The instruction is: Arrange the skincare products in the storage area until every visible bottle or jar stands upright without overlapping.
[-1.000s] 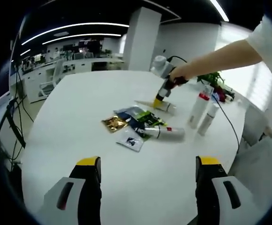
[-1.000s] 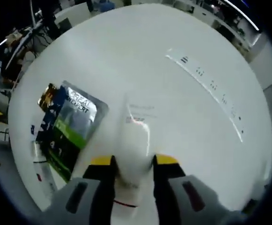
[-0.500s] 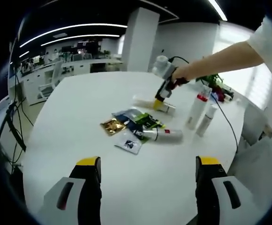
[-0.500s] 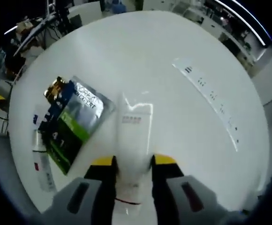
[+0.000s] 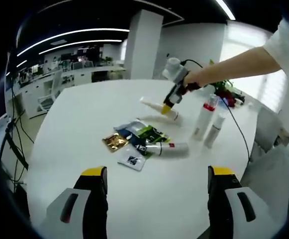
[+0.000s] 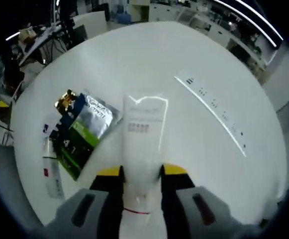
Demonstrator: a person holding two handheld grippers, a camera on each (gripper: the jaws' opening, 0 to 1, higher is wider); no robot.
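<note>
- White tabletop [image 5: 84,149].
- White tube [image 6: 143,144] with grey print.
- Green, silver and blue sachet [image 6: 82,134].
- Gold sachet [image 5: 113,142].
- Yellow-tipped black claws.

Your left gripper view sits low and well back, looking level across the white table [image 5: 84,129] toward the office beyond. Your right gripper view hangs close above that same table [image 6: 224,74], facing steeply down. Both take in the sachets [image 5: 134,139] [image 6: 79,134] (a green-and-silver pile), and the left view also catches your right gripper [image 5: 167,108] from afar.
</note>
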